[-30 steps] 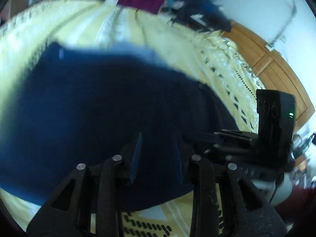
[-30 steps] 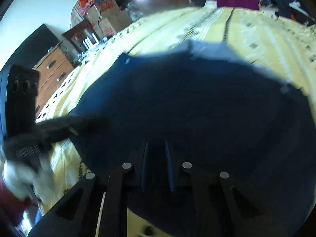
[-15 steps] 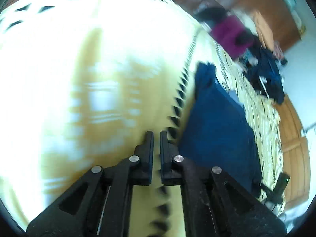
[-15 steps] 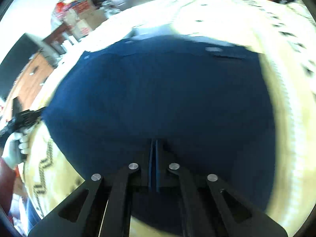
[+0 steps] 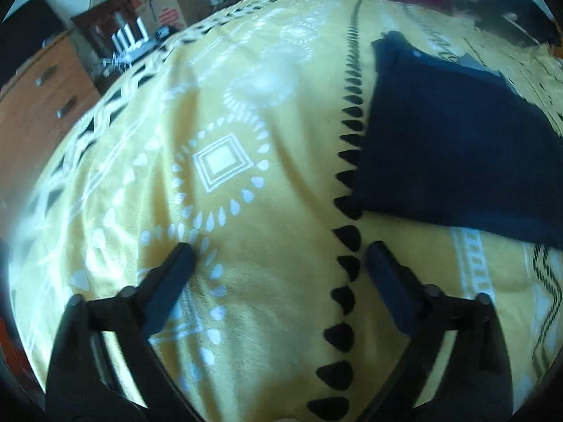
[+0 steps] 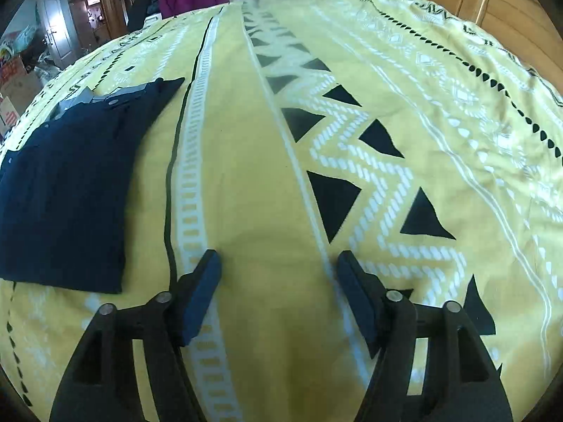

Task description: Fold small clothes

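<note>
Both hand-held grippers stand with jaws spread and nothing between them. The left gripper [image 5: 278,256] and the right gripper [image 6: 278,263] have just been opening, after being nearly closed over the dark cloth a moment ago. Each has swung off the garment and now hovers over bare yellow patterned bedspread [image 6: 246,176].

The navy garment [image 5: 454,147] lies released, flat and roughly rectangular with tidy straight edges, to the right in the left view and to the left [image 6: 67,190] in the right view. That looks like a finished fold, or close to it.

Around the garment the bedspread is open on every visible side. A wooden dresser [image 5: 38,112] and a wooden headboard [image 6: 492,3] stand beyond the bed's edges, well apart from the grippers.
</note>
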A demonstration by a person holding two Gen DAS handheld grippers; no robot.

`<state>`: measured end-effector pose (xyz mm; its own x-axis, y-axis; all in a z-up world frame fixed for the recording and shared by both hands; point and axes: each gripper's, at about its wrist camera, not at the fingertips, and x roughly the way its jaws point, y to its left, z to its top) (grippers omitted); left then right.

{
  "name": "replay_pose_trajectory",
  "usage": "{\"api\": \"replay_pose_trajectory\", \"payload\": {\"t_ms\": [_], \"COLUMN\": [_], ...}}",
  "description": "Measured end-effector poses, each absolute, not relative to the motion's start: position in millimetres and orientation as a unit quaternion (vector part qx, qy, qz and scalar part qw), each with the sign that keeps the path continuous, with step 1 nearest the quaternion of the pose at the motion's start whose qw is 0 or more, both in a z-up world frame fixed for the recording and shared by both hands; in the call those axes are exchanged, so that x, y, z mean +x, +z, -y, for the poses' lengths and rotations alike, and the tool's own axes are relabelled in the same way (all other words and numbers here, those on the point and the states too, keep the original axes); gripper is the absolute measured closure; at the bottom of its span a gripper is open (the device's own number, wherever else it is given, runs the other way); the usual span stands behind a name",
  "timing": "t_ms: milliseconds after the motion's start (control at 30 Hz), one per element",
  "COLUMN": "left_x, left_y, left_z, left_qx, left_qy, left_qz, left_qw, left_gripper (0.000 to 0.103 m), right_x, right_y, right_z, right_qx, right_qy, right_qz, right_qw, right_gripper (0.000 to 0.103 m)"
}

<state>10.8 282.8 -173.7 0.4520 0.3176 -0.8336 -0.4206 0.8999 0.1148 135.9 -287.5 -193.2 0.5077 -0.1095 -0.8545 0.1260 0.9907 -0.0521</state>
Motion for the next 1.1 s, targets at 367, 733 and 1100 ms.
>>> {"api": "replay_pose_trajectory", "payload": {"t_ms": [367, 733, 1100], "left_x": [-7.9, -11.5, -10.4], "left_y": [-168.4, -168.5, -169.2], "left_z": [-297.6, -297.2, -301.1], "left_qx": [-0.095, -0.093, -0.098], "left_qy": [0.205, 0.208, 0.207], "left_qz": [-0.465, -0.467, -0.466], "left_qw": [0.856, 0.855, 0.855], "left_gripper": [0.000, 0.000, 0.000], "right_x": [148.1, 151.0, 155.7], "right_y": [-211.8, -207.7, -212.3], "right_z": [283.9, 275.9, 287.6], "right_qx": [0.012, -0.014, 0.021], "right_qy": [-0.058, -0.077, -0.064], "right_qz": [-0.490, -0.480, -0.498], "right_qw": [0.870, 0.874, 0.865], "right_gripper": [0.000, 0.000, 0.000]}}
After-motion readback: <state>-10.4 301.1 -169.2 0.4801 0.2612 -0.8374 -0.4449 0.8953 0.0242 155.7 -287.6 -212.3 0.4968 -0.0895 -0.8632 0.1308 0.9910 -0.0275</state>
